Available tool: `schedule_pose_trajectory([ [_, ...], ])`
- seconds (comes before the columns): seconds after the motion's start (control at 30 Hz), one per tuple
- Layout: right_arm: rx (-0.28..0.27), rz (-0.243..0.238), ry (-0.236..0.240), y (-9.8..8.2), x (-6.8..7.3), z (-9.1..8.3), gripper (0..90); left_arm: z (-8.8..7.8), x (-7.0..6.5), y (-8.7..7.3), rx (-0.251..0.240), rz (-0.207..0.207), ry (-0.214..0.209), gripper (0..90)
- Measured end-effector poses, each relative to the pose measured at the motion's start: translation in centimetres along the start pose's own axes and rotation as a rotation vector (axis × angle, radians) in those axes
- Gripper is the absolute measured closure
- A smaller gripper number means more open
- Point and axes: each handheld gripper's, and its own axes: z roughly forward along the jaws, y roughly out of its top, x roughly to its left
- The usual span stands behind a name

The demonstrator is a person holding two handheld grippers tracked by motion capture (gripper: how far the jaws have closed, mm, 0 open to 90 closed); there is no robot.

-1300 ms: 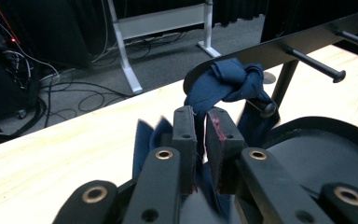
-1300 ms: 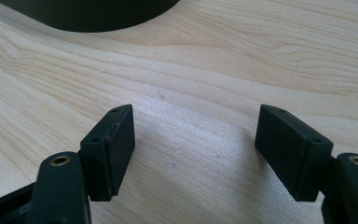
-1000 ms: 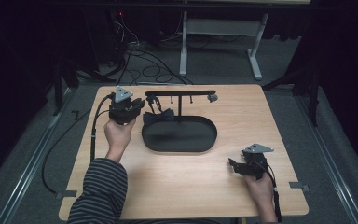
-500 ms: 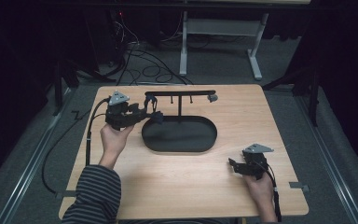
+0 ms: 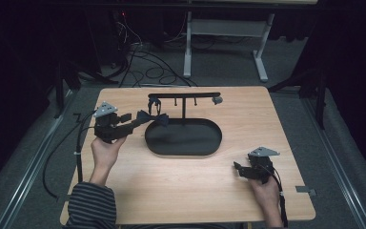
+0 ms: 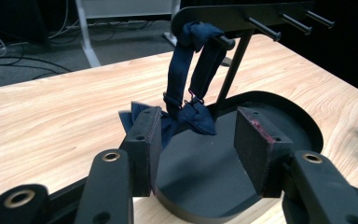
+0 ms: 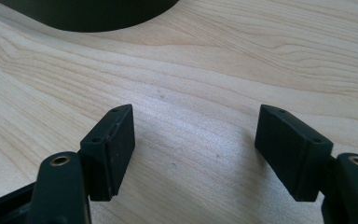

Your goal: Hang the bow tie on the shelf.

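Since a second ago the left gripper (image 5: 134, 123) has pulled back from the rack toward the left edge of the counter (image 5: 124, 191), and the striped sleeve (image 5: 89, 206) has slid down with it. Its jaws now stand apart with nothing clamped between them; in the left gripper view (image 6: 198, 142) the dark blue bow tie (image 6: 186, 114) sits just beyond them, close to the left jaw, though whether it touches that jaw is hard to tell. The bow tie's strap loops up over the leftmost peg of the black rack (image 5: 183, 95), so the bow hangs low, down by the near left rim of the black oval tray (image 5: 183, 151). From above, the bow (image 5: 152, 117) lies between the gripper's tips and the rack's upright post.

Over on the near right part of the counter, the right gripper (image 5: 236, 168) is where it was, held in the person's right hand (image 5: 266, 193), well apart from the tray. Its jaws are spread wide over bare wood in the right gripper view (image 7: 193, 151), with the tray's curved edge (image 7: 88, 16) at the top.
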Motion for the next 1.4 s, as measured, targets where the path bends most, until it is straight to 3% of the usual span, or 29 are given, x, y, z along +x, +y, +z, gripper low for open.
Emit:
schedule_pose_trajectory([
  [0.43, 0.0, 0.004, -0.009, 0.0, 0.0, 0.0, 29.9, -3.2, 0.1, -0.7, -0.046, 0.003, -0.003, 50.7],
  [0.57, 0.001, 0.004, -0.01, 0.0, 0.0, 0.0, 29.9, -3.8, 0.3, -1.2, -0.039, 0.02, 0.026, 50.2],
  [0.63, 0.0, 0.004, -0.01, 0.0, 0.0, 0.0, 30.0, -4.2, 0.7, -1.7, -0.041, -0.002, 0.024, 49.8],
  [0.97, 0.001, 0.008, -0.01, 0.0, 0.0, 0.0, 30.0, -6.9, 1.2, -2.6, -0.083, -0.016, 0.038, 48.7],
  [1.4, 0.0, 0.01, -0.012, 0.0, 0.0, 0.0, 30.3, -8.1, 1.4, -4.3, -0.088, -0.035, 0.038, 49.7],
])
